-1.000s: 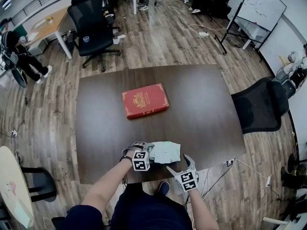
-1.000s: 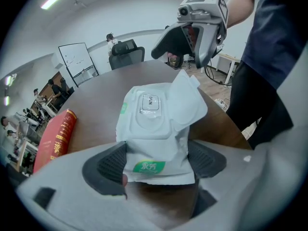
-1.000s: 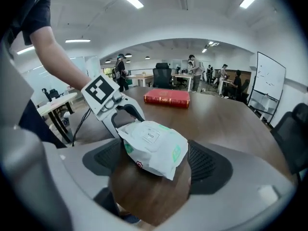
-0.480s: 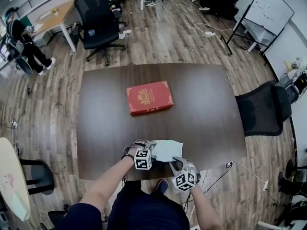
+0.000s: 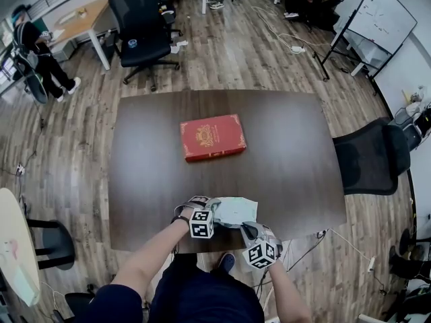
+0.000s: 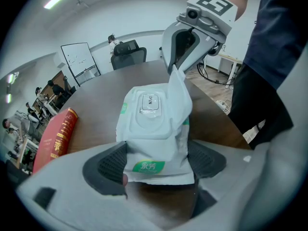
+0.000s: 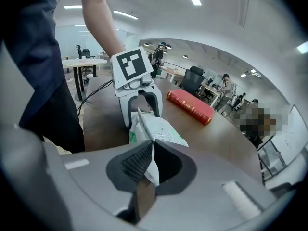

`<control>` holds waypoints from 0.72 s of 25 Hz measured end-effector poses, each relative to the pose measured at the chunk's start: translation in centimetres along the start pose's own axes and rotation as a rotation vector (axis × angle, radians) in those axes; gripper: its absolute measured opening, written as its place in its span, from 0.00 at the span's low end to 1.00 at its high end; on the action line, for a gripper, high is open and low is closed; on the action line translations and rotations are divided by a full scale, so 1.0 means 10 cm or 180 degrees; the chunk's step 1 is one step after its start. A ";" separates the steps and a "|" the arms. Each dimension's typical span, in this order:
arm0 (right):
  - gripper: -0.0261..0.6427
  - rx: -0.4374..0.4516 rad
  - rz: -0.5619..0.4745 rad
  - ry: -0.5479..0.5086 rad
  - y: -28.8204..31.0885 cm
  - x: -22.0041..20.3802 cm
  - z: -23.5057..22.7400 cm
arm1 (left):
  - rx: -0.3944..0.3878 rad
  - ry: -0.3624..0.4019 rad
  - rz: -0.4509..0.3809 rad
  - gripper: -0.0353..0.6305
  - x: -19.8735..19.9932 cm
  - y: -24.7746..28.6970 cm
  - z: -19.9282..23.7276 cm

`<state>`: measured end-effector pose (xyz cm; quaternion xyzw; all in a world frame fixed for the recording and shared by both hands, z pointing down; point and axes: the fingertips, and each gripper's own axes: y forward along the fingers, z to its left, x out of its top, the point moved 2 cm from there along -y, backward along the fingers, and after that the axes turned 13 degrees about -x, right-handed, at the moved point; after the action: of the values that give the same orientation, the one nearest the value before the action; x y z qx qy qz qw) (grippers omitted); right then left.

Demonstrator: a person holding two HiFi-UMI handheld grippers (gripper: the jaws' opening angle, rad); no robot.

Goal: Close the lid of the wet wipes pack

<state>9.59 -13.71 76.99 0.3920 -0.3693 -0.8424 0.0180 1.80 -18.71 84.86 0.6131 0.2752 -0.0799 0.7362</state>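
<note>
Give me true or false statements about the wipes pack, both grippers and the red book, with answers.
1. The left gripper clamps one end of the wet wipes pack. True.
2. The right gripper is empty. False: its jaws have just been closing and now pinch the pack's thin edge.
3. The red book lies on the pack. False: it lies apart, farther up the table.
4. The pack sits by the table's bottom edge in the head view. True.

A red book lies on the dark table, black chair alongside.
</note>
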 end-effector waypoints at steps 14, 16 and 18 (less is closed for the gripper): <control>0.08 0.0070 0.0320 0.1053 0.19 -0.02 -0.17 | 0.0023 -0.0003 0.0027 0.64 -0.01 0.02 0.00; 0.09 0.0100 0.0390 0.1551 0.22 -0.06 -0.20 | 0.0028 -0.0001 0.0030 0.64 -0.01 0.02 0.00; 0.09 0.0086 0.0424 0.1998 0.26 -0.05 -0.25 | 0.0036 -0.0005 0.0034 0.64 -0.02 0.02 0.00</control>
<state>10.96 -16.91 77.93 0.6079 -0.3817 -0.6723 0.1810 1.76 -18.73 85.09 0.6186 0.2710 -0.0780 0.7334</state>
